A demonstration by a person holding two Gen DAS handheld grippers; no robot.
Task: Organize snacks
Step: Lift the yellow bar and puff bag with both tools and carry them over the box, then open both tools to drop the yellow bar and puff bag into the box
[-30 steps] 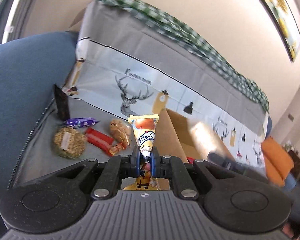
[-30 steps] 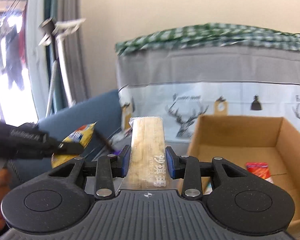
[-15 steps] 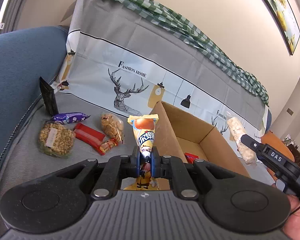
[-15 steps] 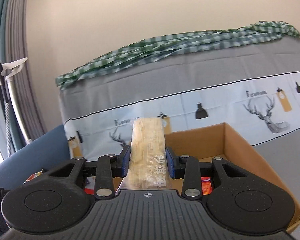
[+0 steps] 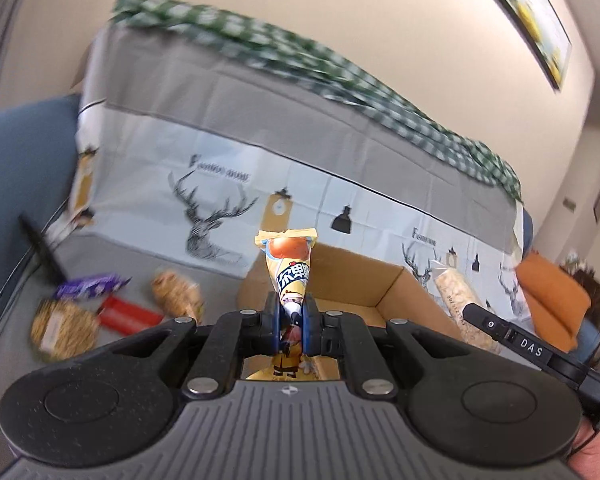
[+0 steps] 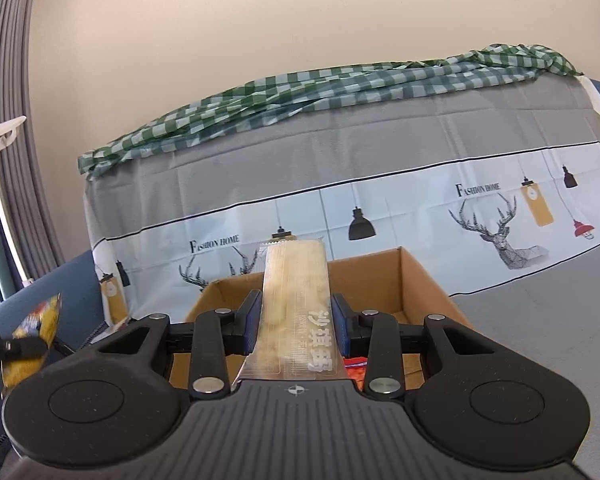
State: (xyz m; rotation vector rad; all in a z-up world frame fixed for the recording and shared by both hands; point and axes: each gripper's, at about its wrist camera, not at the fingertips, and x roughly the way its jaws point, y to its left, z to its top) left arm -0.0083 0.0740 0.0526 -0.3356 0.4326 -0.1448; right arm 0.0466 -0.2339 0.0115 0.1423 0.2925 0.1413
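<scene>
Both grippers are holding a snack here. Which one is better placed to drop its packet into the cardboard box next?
Probably the right gripper: its clear snack bar already sits over the open cardboard box, while the left gripper holds its yellow packet short of the near wall.

Green checked cloth (image 6: 324,92) atop deer-print cover (image 6: 380,208); possibly an orange cushion (image 5: 548,296).

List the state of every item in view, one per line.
Left gripper: shut on yellow cone-shaped snack packet.
Right gripper: shut on clear-wrapped pale snack bar.
Brown cardboard box: open, red packet inside.
Purple wrapper, red bar: lying loose.
</scene>
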